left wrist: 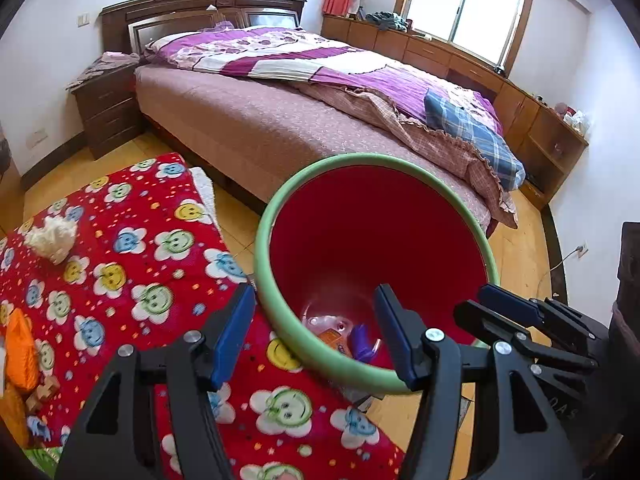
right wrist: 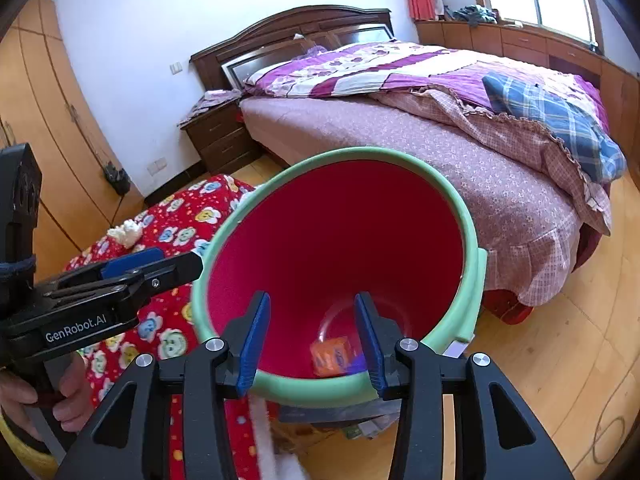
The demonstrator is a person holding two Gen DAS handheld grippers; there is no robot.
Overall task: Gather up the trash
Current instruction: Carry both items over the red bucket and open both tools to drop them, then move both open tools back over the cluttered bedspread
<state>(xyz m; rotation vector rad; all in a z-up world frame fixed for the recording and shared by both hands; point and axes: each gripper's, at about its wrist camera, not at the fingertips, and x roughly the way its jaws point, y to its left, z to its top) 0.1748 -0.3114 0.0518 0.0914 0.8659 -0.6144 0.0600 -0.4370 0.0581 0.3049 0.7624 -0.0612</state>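
A red bin with a green rim (left wrist: 264, 240) (right wrist: 472, 240) stands tilted toward me on the floor beside a red smiley-flower blanket (left wrist: 132, 280). At its bottom lie an orange packet (left wrist: 330, 338) (right wrist: 330, 356), a purple item (left wrist: 362, 344) and some clear plastic. My left gripper (left wrist: 314, 292) hovers open over the near rim, nothing between its pads. My right gripper (right wrist: 312, 298) is open over the same rim and holds nothing; it also shows in the left wrist view (left wrist: 472, 300). A crumpled white tissue (left wrist: 52, 238) (right wrist: 126, 232) lies on the blanket. A blurred white strip (right wrist: 268, 440) hangs below the right gripper.
A bed (left wrist: 260, 128) with purple bedding stands right behind the bin. An orange item (left wrist: 22, 352) and small toys lie at the blanket's left edge. Papers (right wrist: 360, 424) lie under the bin. A hand (right wrist: 68, 396) holds the left gripper. A nightstand (left wrist: 108, 112) and cabinets line the walls.
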